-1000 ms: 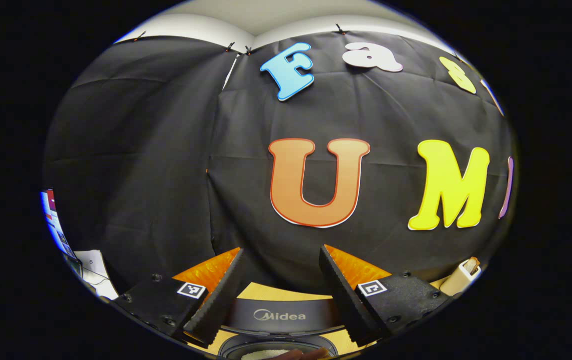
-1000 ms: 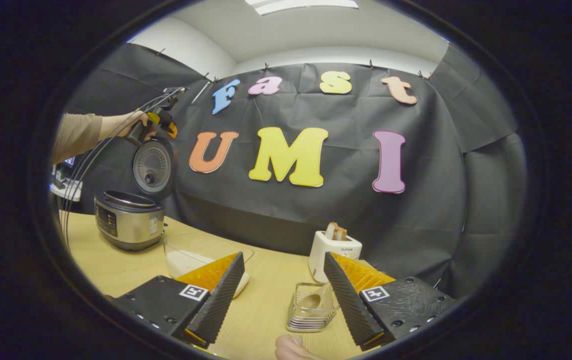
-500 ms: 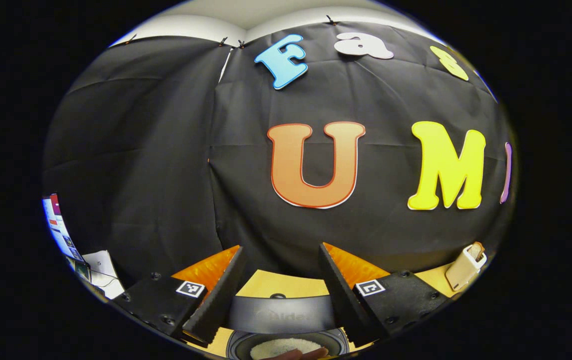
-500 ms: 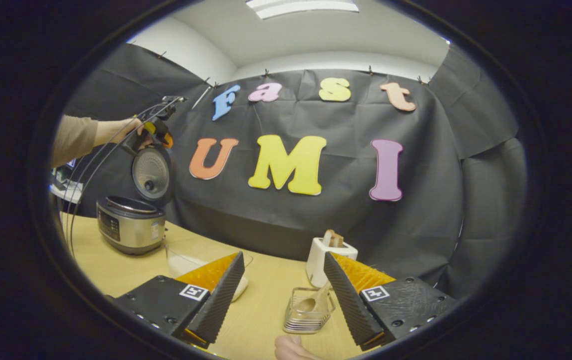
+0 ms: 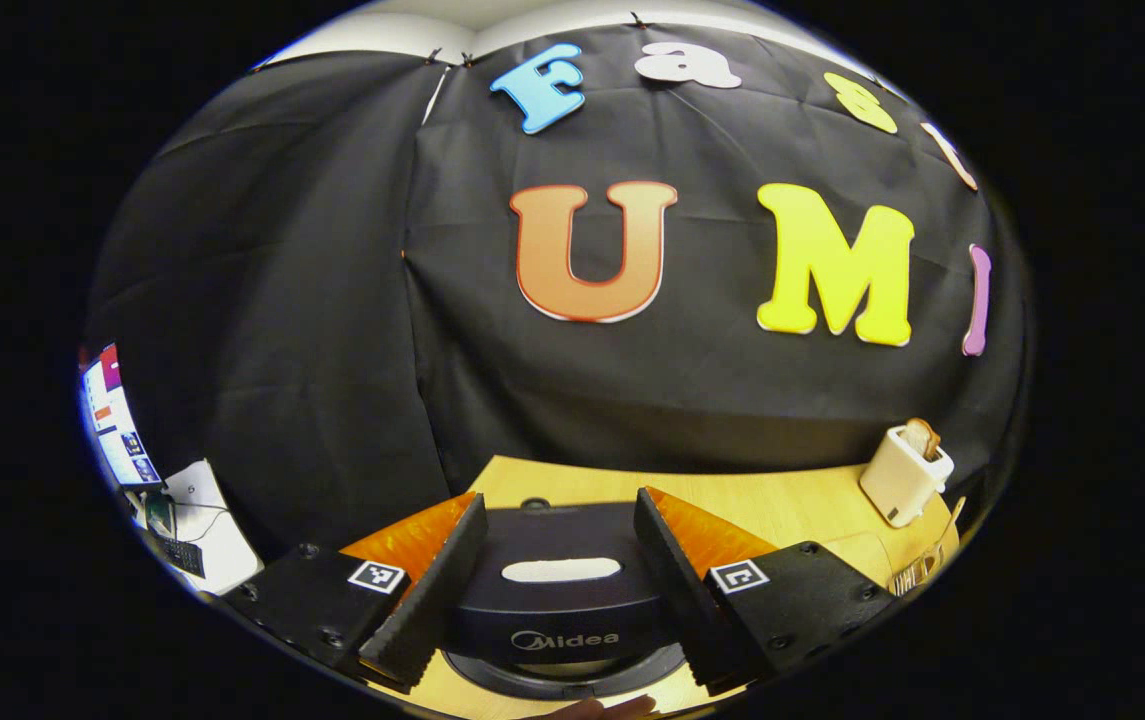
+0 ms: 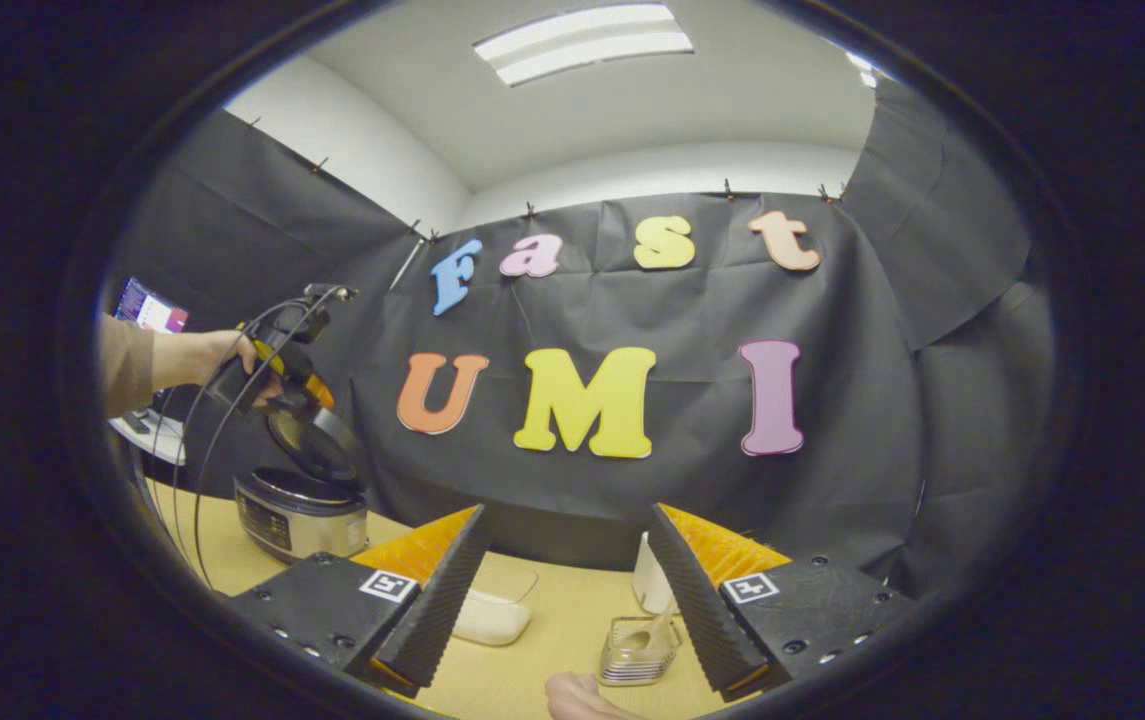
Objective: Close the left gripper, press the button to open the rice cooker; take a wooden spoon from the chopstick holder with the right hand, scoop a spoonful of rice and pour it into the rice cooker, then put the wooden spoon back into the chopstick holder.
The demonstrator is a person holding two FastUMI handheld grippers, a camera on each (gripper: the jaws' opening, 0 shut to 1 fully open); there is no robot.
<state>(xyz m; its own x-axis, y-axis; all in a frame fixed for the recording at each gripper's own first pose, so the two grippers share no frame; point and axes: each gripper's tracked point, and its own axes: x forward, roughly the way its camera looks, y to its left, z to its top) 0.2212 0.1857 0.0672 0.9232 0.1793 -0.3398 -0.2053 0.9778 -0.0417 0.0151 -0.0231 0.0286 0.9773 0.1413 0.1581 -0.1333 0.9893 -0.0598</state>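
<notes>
Between the spread fingers of my left gripper (image 5: 560, 575), in the left gripper view, sits the dark lid of the rice cooker (image 5: 560, 600), tilted partway down over the pot; whether either finger touches it I cannot tell. From the right gripper view I see that gripper and the hand (image 6: 222, 362) holding it over the cooker (image 6: 302, 505), which stands at the table's far left corner with its lid half lowered. My right gripper (image 6: 565, 590) hangs above the near middle of the table (image 6: 532, 670), fingers wide apart and pinching nothing. The wooden spoon (image 6: 644, 636) lies in the clear ribbed chopstick holder (image 6: 636, 655), just inside my right finger and near the table's front edge. A shallow clear container with white rice (image 6: 492, 620) rests beside my left finger, between the cooker and the holder. A white toaster (image 5: 904, 472) with a slice of bread in it stands toward the table's far right edge. The table is pale wood, black cloth hangs behind it, a ceiling light (image 6: 582, 42) glows overhead, and a lit monitor (image 5: 117, 435) shows past the cloth's left end.
</notes>
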